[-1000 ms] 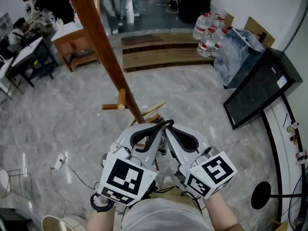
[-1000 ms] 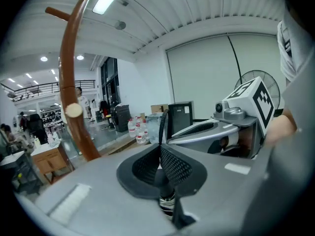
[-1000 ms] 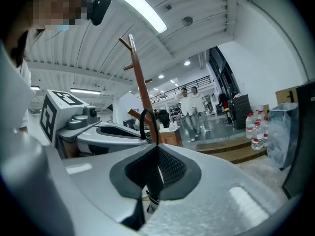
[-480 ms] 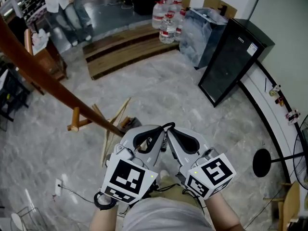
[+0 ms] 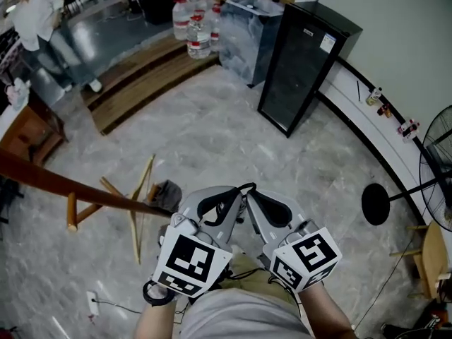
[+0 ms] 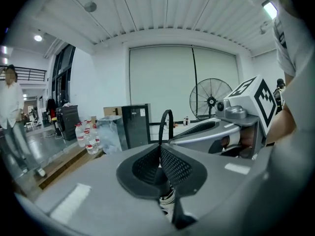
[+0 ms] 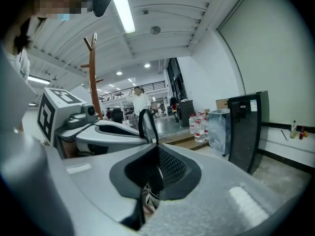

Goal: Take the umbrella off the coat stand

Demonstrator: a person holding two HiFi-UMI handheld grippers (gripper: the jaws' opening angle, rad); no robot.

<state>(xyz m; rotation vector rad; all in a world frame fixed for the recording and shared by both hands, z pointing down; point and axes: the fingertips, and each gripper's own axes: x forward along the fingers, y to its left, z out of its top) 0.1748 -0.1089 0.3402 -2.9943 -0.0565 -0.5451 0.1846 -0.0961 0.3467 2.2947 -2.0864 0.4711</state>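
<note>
Coat stand near left hand-held gripper, right hand-held gripper, closed.

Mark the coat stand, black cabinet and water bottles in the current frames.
coat stand point(image 5: 70, 187): head view, middle of its brown pole.
black cabinet point(image 5: 296, 69): head view, its front door.
water bottles point(image 5: 198, 34): head view, one bottle's body.

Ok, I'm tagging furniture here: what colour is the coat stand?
Reddish-brown wood. The coat stand shows best in the head view, leaning across the left side.
</note>
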